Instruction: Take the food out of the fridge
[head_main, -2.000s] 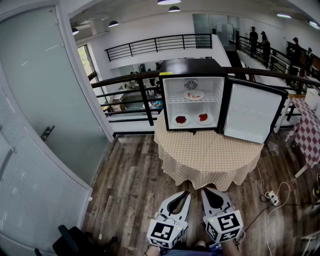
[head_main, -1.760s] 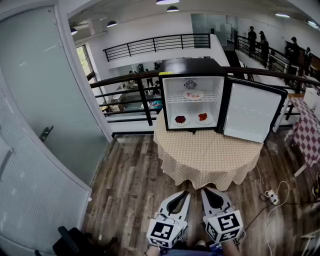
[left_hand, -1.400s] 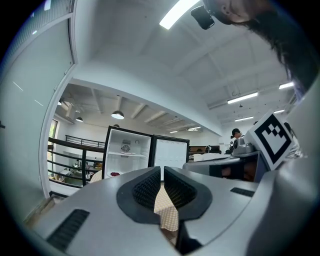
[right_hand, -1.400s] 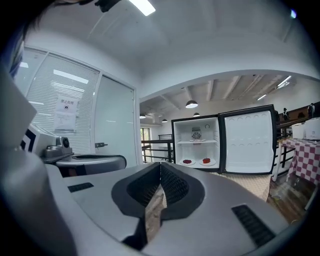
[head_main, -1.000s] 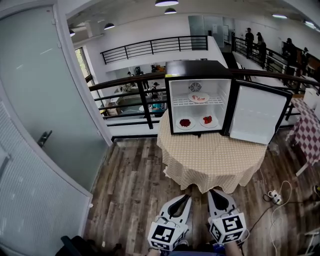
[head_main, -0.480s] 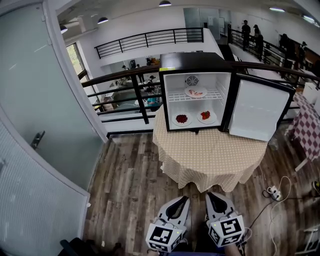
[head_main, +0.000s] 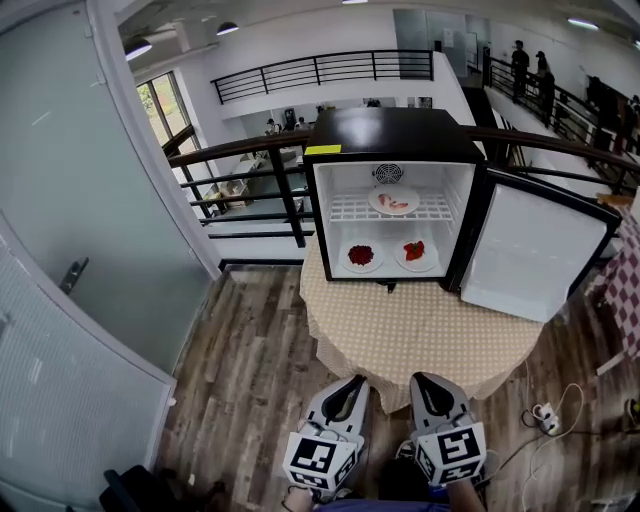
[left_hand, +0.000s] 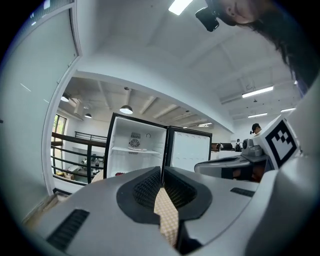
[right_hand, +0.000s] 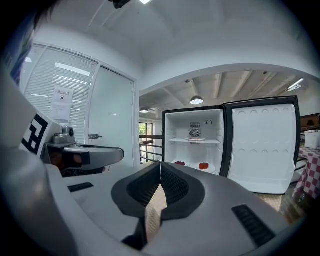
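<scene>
Short of the table (head_main: 430, 330), your left hand-held gripper (head_main: 354, 382) and right hand-held gripper (head_main: 425, 380) point side by side at the fridge (head_main: 390, 135). Both closed, empty.

The left gripper (head_main: 352, 384), a pale grey moulded-plastic shell, tapered to a blunt nose around a black teardrop recess lined with ribbed black pads (left_hand: 148, 188). A white cube (head_main: 318, 458) printed with black square markers capped its rear. The right gripper (head_main: 426, 380) matched it, with its own marker cube (head_main: 450, 452) and dark slotted vents (right_hand: 252, 225) in the shell.
</scene>
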